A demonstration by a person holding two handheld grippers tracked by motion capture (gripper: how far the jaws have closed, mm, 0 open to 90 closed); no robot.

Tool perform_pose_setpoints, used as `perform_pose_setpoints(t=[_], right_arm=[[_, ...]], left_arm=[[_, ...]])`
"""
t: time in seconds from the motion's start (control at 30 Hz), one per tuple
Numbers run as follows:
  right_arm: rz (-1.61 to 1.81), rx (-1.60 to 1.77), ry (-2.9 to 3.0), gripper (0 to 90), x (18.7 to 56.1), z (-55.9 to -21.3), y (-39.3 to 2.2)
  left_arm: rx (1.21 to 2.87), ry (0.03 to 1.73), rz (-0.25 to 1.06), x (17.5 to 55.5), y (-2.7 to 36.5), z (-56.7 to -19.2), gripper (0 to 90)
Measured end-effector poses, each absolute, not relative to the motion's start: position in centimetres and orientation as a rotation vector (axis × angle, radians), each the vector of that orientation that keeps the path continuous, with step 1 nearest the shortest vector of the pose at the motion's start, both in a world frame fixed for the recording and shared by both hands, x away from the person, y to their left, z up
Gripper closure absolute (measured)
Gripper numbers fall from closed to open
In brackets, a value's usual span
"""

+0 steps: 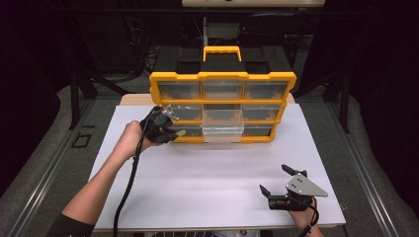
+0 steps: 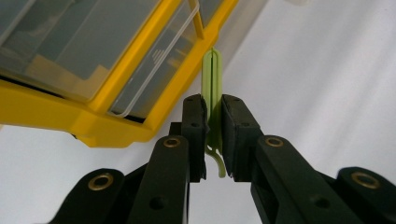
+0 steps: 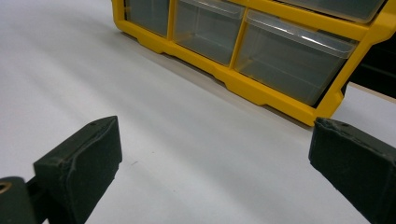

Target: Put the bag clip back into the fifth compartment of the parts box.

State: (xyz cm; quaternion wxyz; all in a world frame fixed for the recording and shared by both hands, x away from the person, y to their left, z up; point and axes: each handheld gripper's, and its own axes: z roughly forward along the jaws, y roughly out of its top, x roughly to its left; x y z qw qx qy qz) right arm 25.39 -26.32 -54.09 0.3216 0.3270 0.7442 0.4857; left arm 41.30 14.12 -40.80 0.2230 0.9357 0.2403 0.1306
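The landmark is the yellow drawer cabinet, 3 rows of 3 clear drawers, standing at the far side of the white table. High view: the left gripper sits at the cabinet's lower left corner, and the bottom middle drawer is pulled out. Left gripper view: the jaws are clamped on a thin pale green clip, held upright just beside the cabinet's frame. The right gripper, well in front of the cabinet, stands wide with nothing between its jaws.
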Motion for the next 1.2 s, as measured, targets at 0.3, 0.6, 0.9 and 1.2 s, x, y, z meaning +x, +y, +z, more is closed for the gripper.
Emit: perform_pose_setpoints(t=[0.3, 0.6, 0.9, 1.2], right_arm=[[1.271, 0.866, 1.956, 2.2, 25.4, -54.1, -26.4], [1.27, 0.867, 1.958, 2.2, 25.4, -54.1, -26.4], [1.271, 0.871, 1.955, 2.2, 25.4, -54.1, -26.4], [1.268, 0.874, 1.956, 2.2, 25.4, -54.1, -26.4]], left_arm=[[2.611, 0.647, 0.383, 41.8, 13.9, -39.7, 80.4], [2.603, 0.638, 0.4, 42.2, 13.7, -38.1, 80.4], [2.608, 0.617, 0.421, 42.4, 13.3, -36.7, 80.4], [2.607, 0.601, 0.436, 42.7, 12.9, -35.6, 80.4]])
